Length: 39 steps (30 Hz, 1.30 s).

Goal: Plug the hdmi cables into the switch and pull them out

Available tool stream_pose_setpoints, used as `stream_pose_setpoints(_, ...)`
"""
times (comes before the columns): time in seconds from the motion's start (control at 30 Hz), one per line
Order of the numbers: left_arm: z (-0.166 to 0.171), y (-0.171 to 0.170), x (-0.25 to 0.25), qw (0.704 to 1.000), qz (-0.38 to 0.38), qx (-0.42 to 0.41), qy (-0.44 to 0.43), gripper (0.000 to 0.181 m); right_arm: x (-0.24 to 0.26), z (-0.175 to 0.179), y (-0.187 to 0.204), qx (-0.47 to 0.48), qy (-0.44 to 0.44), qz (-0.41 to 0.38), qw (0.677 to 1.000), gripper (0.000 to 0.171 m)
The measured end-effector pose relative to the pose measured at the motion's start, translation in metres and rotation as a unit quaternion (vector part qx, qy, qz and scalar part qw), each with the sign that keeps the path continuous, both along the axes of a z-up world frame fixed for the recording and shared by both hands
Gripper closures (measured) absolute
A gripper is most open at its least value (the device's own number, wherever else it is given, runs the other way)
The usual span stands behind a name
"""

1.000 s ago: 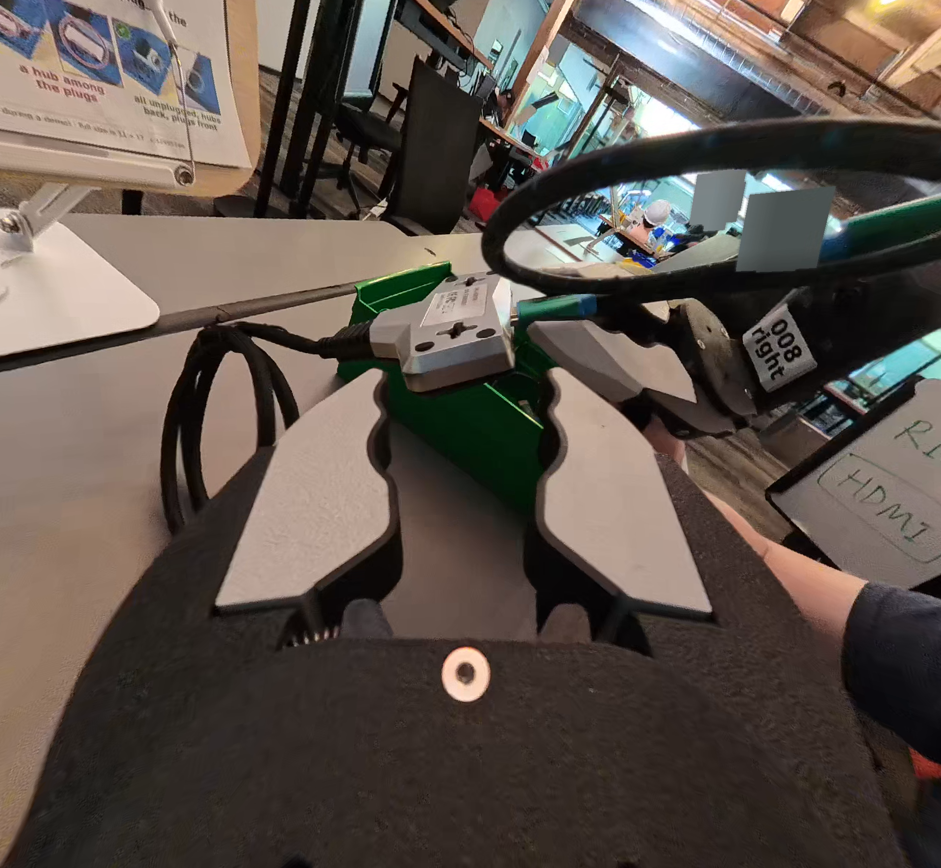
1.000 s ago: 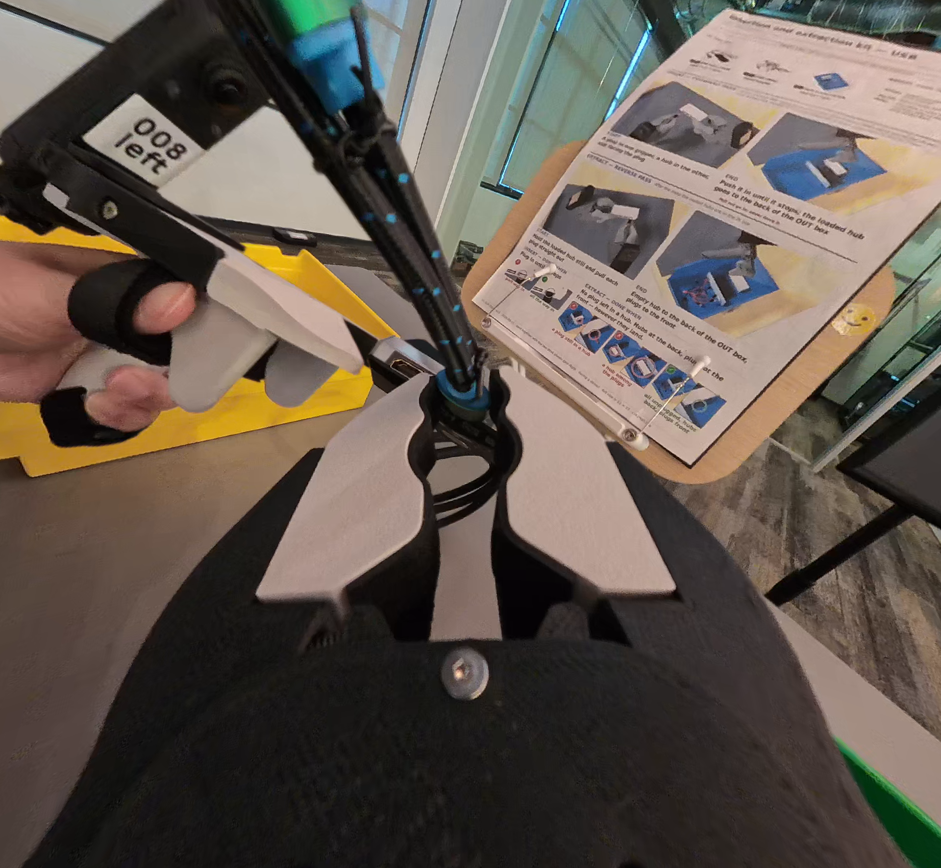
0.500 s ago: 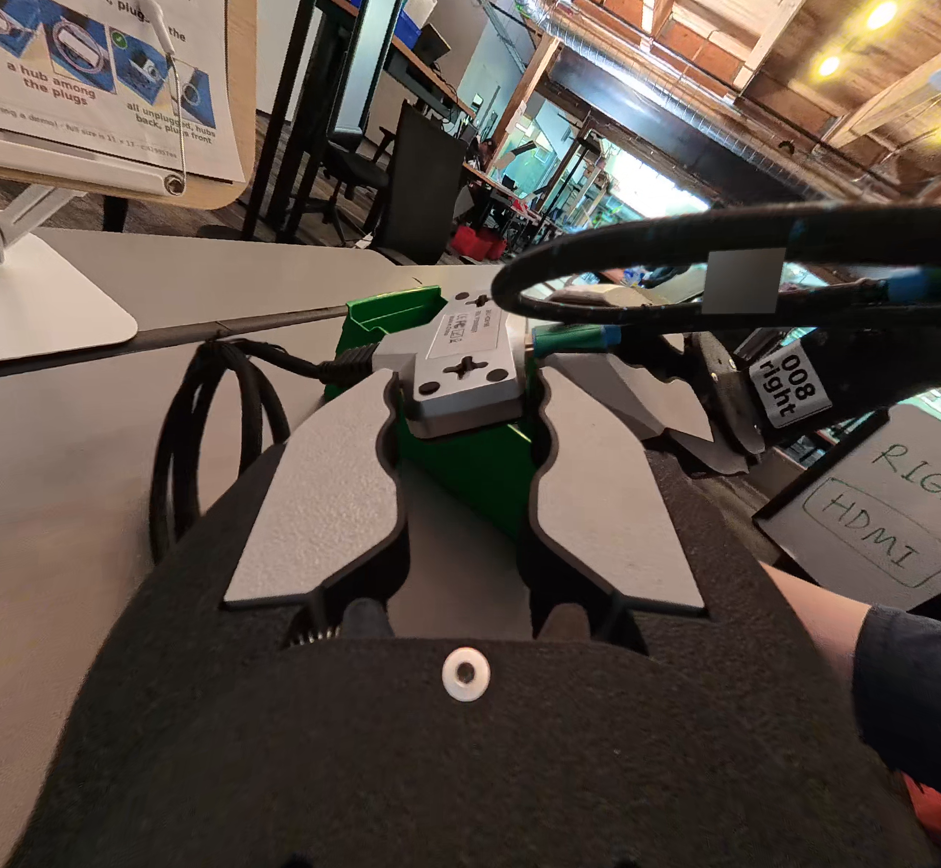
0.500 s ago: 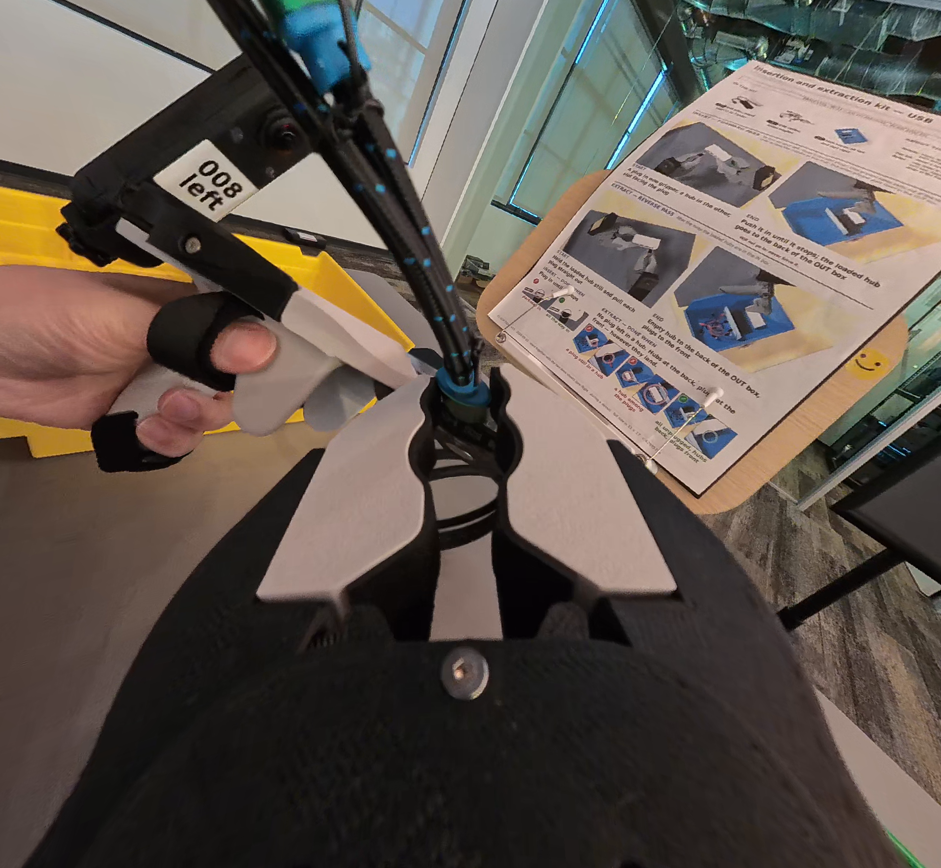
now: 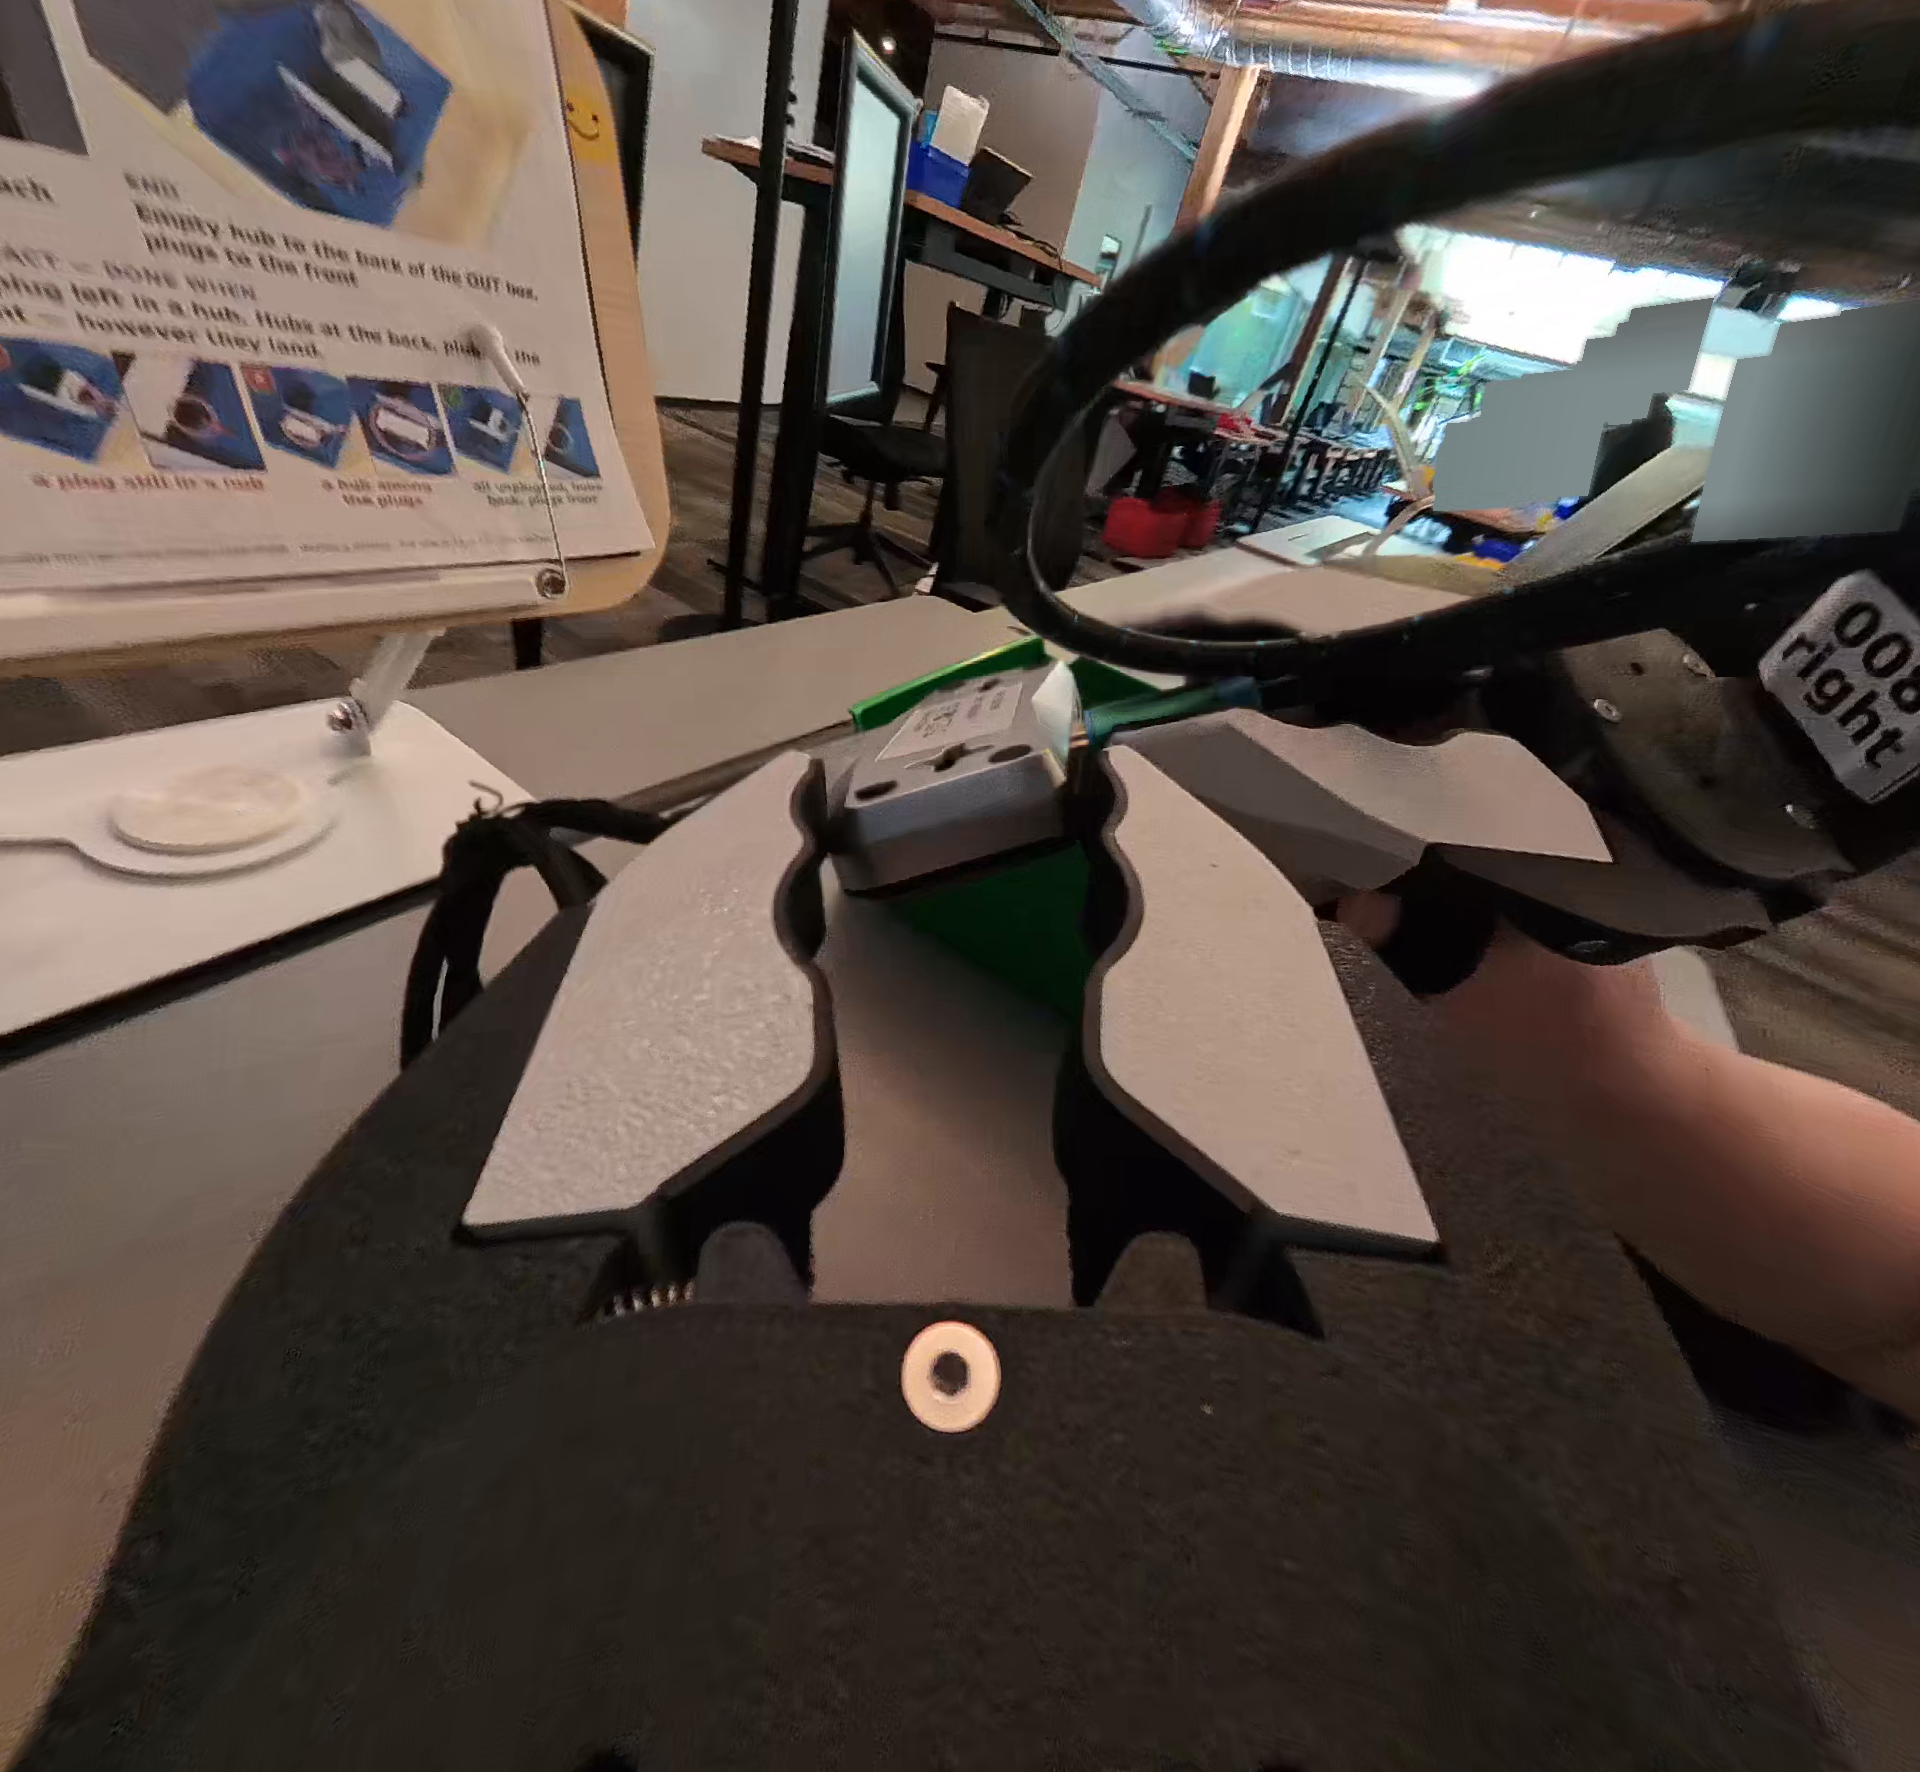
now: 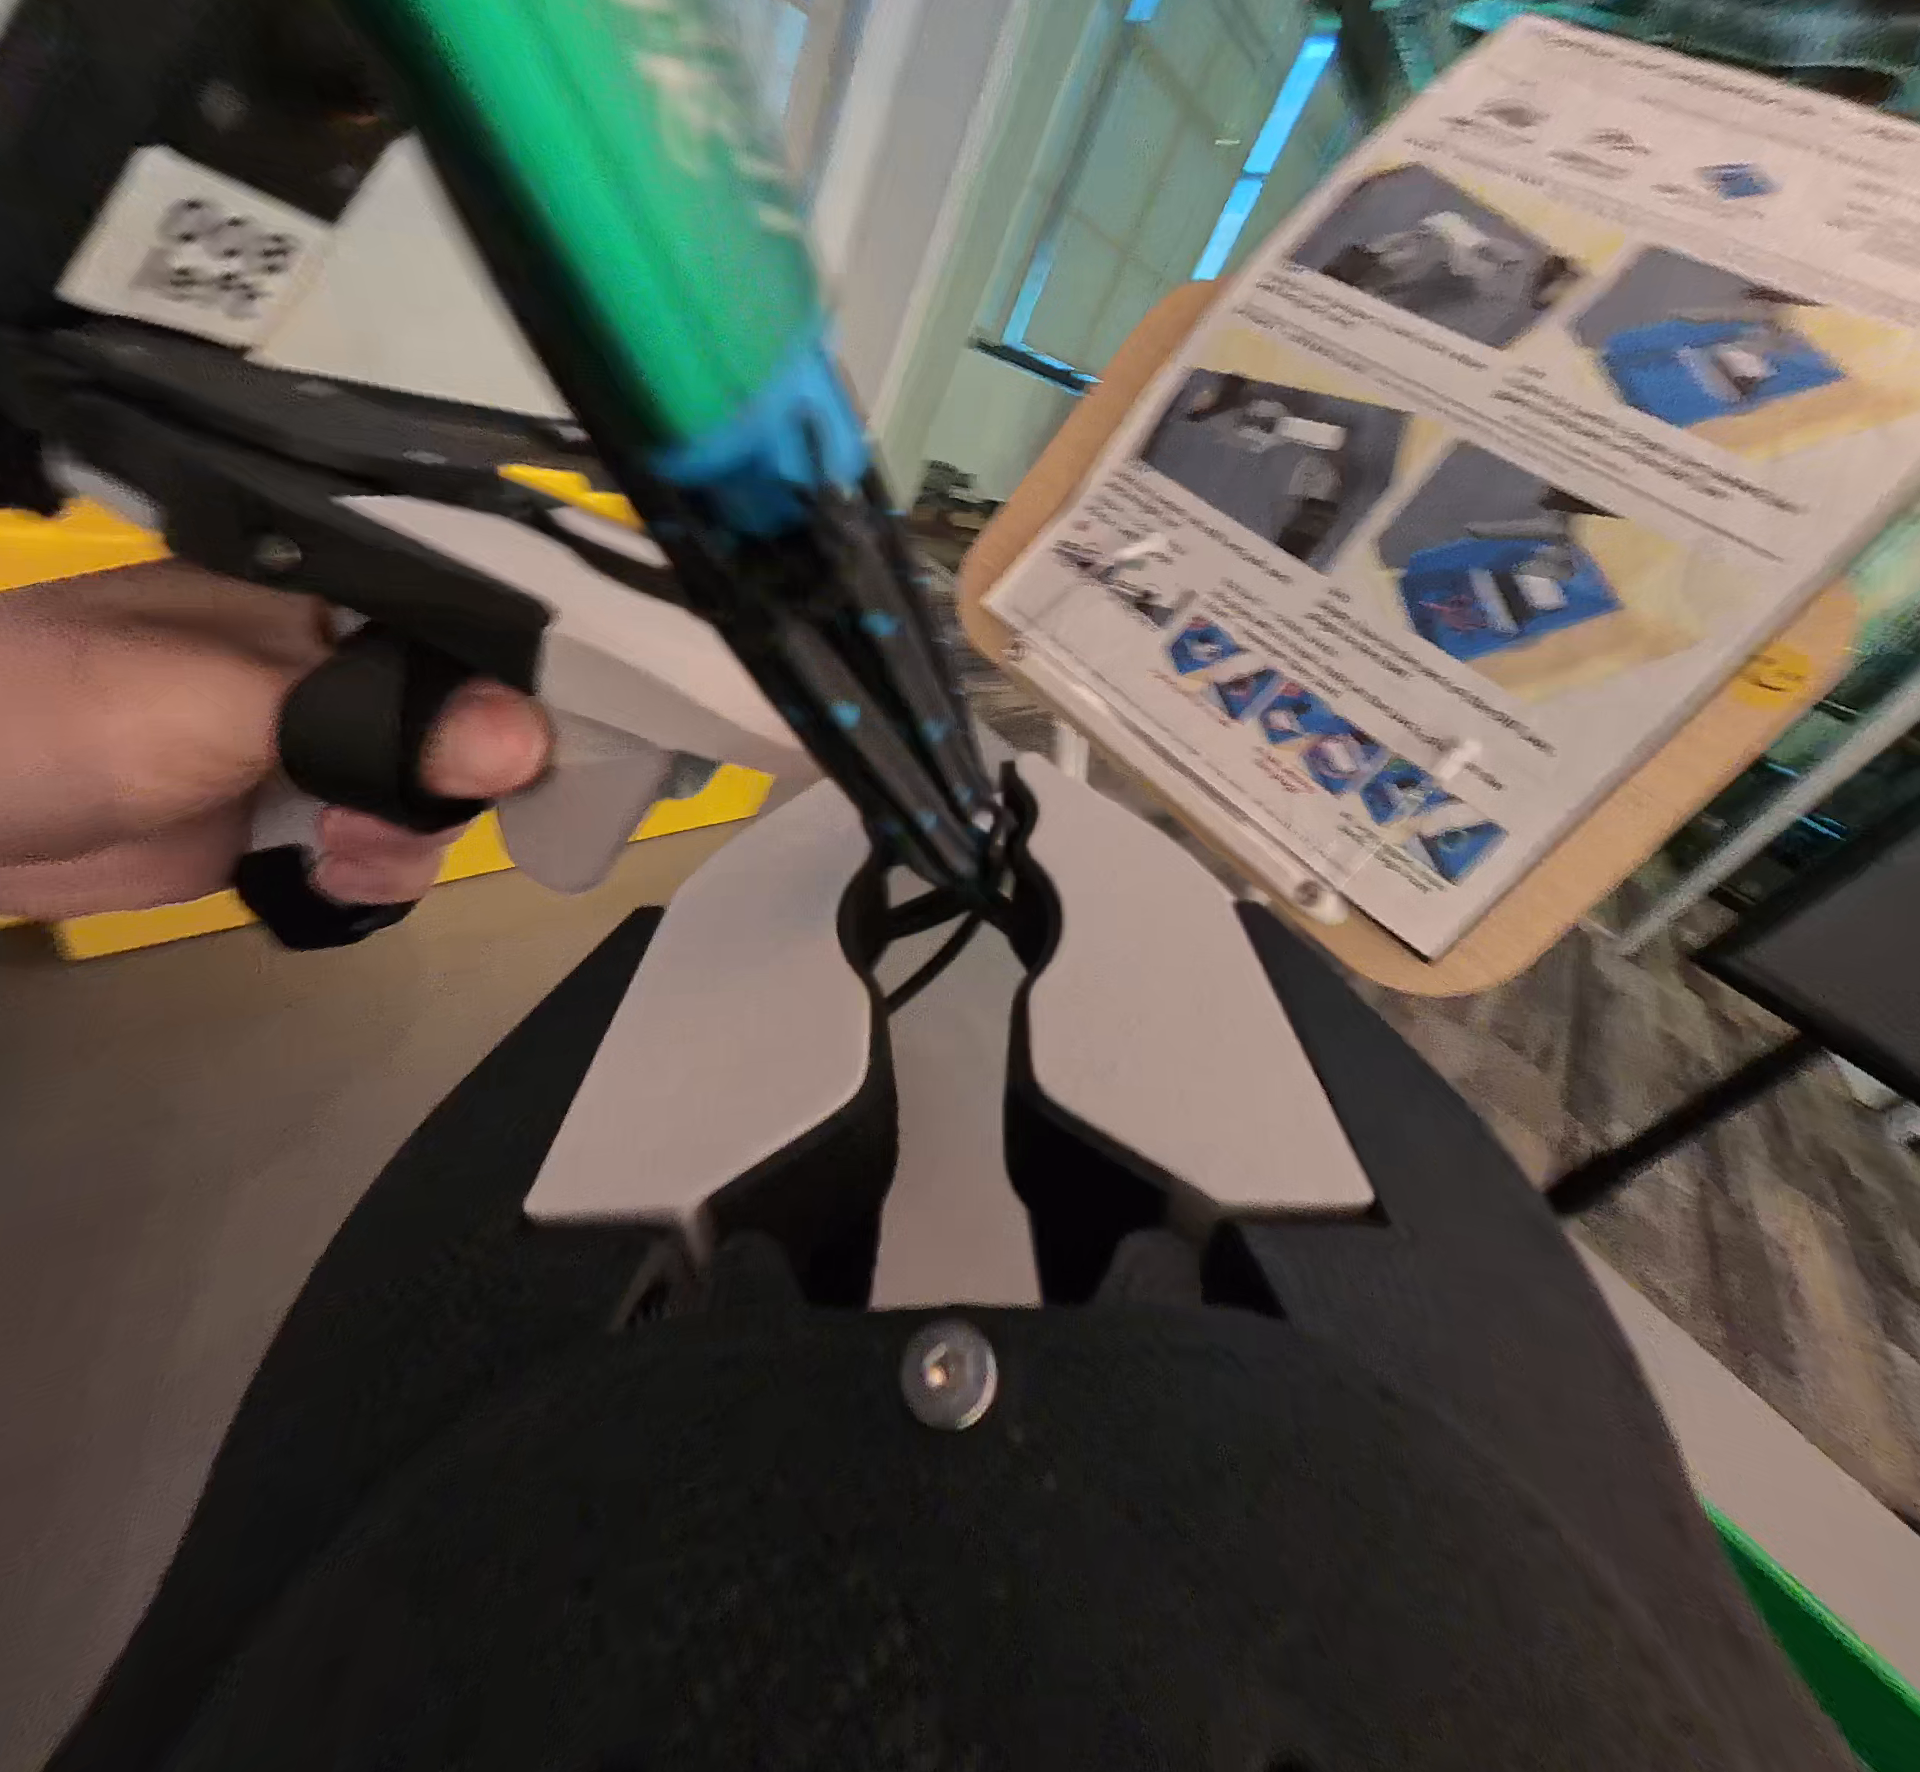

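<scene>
Currently:
Left gripper (image 5: 951, 813): clamped on grey switch (image 5: 940, 792), above green bin (image 5: 997, 922).
Right gripper (image 6: 951, 875): closed on black cable (image 6: 883, 735), blurred.
Tabletop (image 5: 208, 1151): grey.

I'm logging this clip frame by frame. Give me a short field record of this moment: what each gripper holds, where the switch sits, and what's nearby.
left gripper: jaws closed on the grey switch
switch position: above the green bin
right gripper: jaws closed on the black cable
cable: loops overhead, carries a green tag
plug: beside the switch; whether seated cannot be told
nearby: instruction sheet on a stand, yellow bin
</scene>
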<state>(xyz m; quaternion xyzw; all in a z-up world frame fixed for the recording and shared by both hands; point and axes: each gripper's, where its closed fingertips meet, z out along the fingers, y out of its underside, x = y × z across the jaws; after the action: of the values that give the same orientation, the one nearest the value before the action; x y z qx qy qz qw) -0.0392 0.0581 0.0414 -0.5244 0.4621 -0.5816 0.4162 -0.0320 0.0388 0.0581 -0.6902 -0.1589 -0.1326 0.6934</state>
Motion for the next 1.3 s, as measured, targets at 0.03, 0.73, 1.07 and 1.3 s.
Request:
stream_pose_setpoints(0.03, 0.002, -0.002, -0.001, 1.000, 0.005, 0.014, -0.003, 0.134, -0.001, 0.000, -0.001, -0.003, -0.003, 0.006, 1.000, 0.155)
stream_pose_setpoints(0.73, 0.022, -0.044, -0.017, 0.983, -0.182, 0.018, -0.024, 0.126, -0.051, 0.022, -0.047, 0.148, -0.431, 0.052, 0.889, 0.161)
stream_pose_setpoints(1.07, 0.029, -0.060, -0.022, 0.977, -0.197, 0.048, -0.070, 0.133, -0.060, 0.028, -0.059, 0.189, -0.430, 0.087, 0.879, 0.163)
stream_pose_setpoints(1.3, 0.041, -0.044, -0.023, 0.985, -0.087, 0.114, -0.097, 0.134, -0.045, 0.041, -0.048, 0.205, -0.349, 0.032, 0.914, 0.151)
